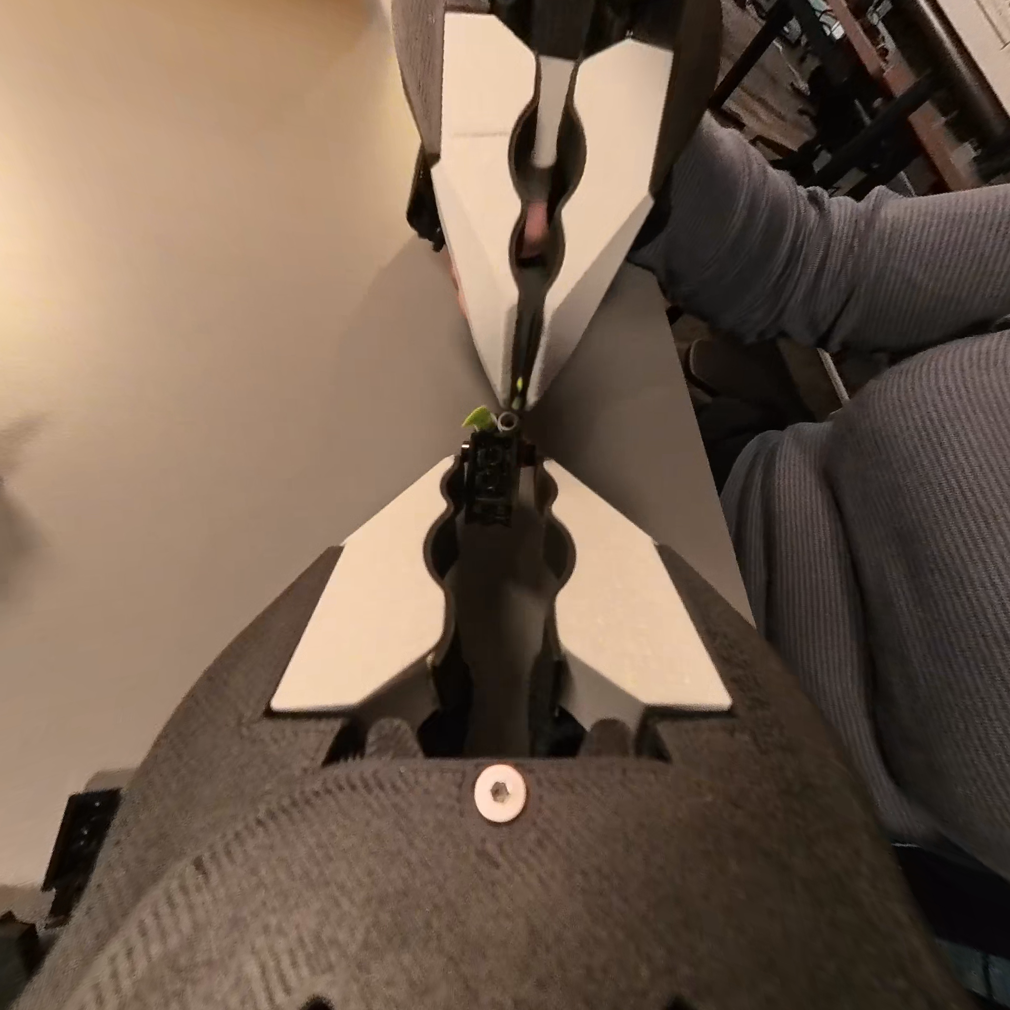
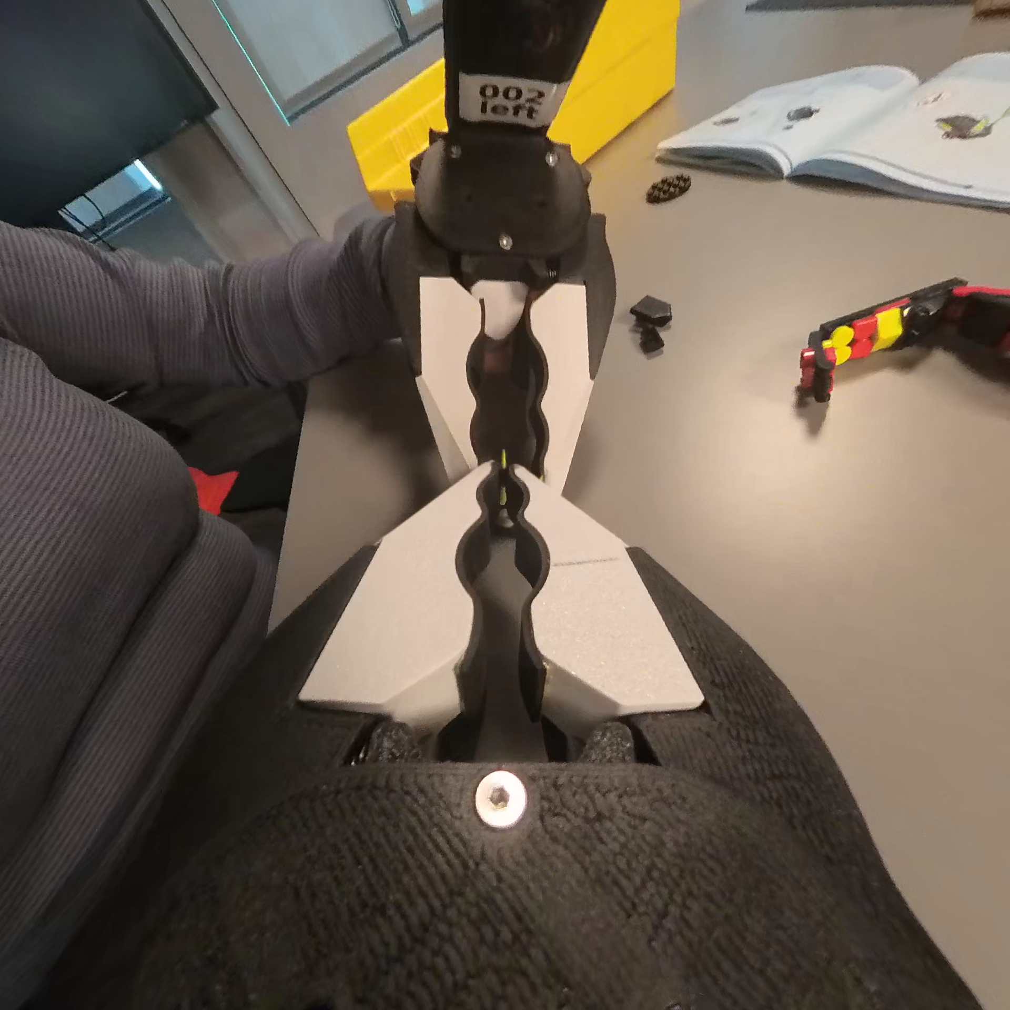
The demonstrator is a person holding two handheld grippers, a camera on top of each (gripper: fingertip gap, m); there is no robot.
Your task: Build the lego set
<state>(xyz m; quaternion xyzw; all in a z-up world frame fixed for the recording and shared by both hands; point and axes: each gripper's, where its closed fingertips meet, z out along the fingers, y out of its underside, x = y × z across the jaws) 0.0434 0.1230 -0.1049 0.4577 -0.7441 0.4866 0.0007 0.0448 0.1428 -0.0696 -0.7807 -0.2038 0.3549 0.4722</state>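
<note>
- Left wrist view: the left tongs (image 1: pixel 494 464) are clenched on a small black lego assembly (image 1: pixel 490 481), held at the very tips, with a lime-green leaf-like piece (image 1: pixel 477 418) and a small grey stud (image 1: pixel 508 421) sticking out at its far end.
- The right tongs (image 1: pixel 516 401) point straight at it, tip to tip, nearly closed on a thin dark piece with a lime-green spot (image 1: pixel 519 382); that piece sits just beside the grey stud, and I cannot tell whether they touch.
- Both pairs hover over the pale desk (image 1: pixel 218 273), near its edge, with the person's grey-sleeved arm (image 1: pixel 792 262) on the right.
- Right wrist view: the right tongs (image 2: pixel 501 481) grip the same slim dark-and-lime piece (image 2: pixel 503 492) between their tips, facing the left tongs (image 2: pixel 505 459) head-on.
- Elsewhere on the desk (image 2: pixel 765 546) lie a red, yellow and black built section (image 2: pixel 874 333), two loose black parts (image 2: pixel 650 322), a small black round part (image 2: pixel 668 189), an open instruction booklet (image 2: pixel 852 131) and a yellow box (image 2: pixel 601 82).
- Handling, as I judge it: these pieces are light, rigid plastic, smooth enough to slip or twist out of a tip pinch. The thin piece looks the more delicate, so it wants holding close to its joining end, pushed straight along the stud axis, while the black assembly is braced across its flat sides.
</note>
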